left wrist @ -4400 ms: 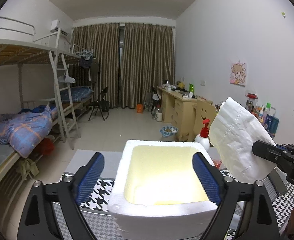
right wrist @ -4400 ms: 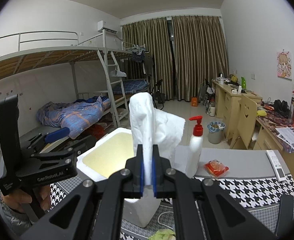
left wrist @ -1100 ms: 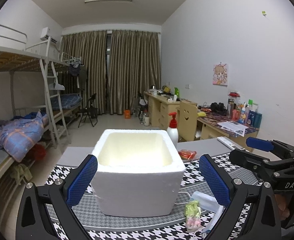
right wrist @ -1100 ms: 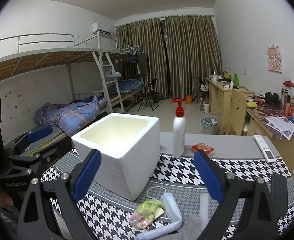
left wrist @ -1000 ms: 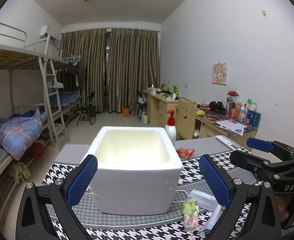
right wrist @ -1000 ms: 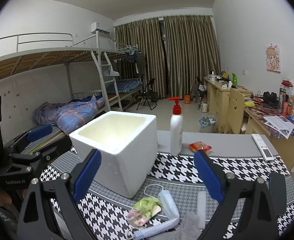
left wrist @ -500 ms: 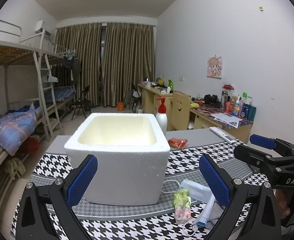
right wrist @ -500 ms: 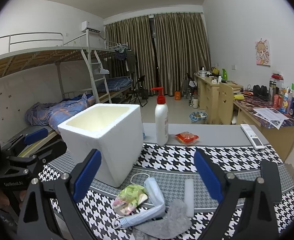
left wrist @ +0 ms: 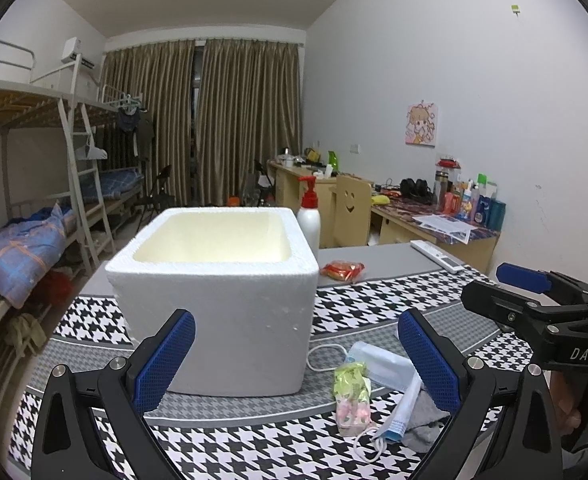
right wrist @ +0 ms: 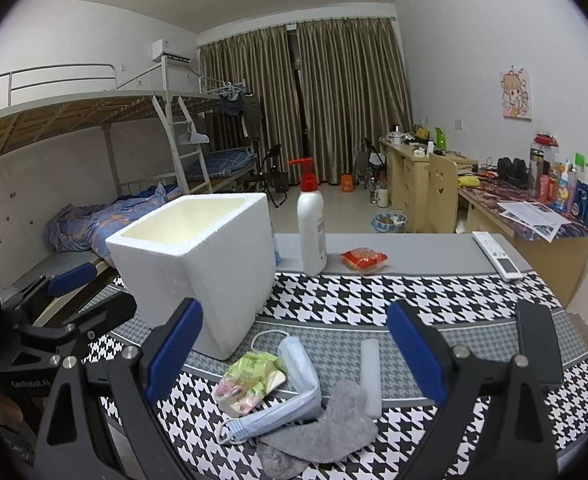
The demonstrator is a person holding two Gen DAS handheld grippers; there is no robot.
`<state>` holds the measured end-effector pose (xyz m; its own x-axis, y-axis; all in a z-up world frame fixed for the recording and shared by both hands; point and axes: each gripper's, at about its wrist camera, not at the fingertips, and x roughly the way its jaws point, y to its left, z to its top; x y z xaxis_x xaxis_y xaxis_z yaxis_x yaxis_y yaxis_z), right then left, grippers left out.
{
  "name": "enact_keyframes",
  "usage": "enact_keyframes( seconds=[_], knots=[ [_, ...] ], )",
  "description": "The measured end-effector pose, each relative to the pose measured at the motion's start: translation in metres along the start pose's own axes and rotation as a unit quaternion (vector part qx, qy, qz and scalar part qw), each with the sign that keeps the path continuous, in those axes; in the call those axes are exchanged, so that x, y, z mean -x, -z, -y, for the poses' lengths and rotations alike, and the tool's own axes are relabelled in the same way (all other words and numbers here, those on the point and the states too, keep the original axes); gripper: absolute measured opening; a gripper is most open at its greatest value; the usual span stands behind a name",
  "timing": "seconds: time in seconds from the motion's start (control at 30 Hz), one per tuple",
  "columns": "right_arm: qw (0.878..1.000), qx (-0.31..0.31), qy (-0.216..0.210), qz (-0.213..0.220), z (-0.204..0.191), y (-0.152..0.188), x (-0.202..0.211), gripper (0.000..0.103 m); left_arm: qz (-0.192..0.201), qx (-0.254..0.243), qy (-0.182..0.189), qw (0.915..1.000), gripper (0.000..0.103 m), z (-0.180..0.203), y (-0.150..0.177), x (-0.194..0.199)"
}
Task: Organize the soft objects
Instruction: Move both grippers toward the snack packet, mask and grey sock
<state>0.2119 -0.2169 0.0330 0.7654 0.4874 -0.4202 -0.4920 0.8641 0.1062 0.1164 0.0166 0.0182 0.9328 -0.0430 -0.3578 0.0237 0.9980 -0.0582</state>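
Crumpled grey sock (right wrist: pixel 318 428), touching blue face mask (right wrist: pixel 294 384), white foam box (right wrist: pixel 198 264) nearby

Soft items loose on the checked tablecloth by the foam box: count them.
3: a green-pink plastic packet, a pale blue face mask beside it, and a grey fuzzy sock nearest the camera. The white foam box may hide others.

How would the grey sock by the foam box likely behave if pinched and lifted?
The grey sock lies crumpled and flat, so it probably droops limply. Its fuzzy knit likely grips well. It overlaps the face mask, which may drag along.
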Motion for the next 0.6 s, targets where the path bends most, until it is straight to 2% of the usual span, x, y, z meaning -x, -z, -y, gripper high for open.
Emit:
enact_keyframes(
  seconds=[0.6],
  knots=[
    [0.999, -0.016, 0.038, -0.025, 0.022, 0.02, -0.006, 0.096, -0.045, -0.011, 0.024, 0.9987, 0.102, 0.019, 0.021, -0.021]
  ],
)
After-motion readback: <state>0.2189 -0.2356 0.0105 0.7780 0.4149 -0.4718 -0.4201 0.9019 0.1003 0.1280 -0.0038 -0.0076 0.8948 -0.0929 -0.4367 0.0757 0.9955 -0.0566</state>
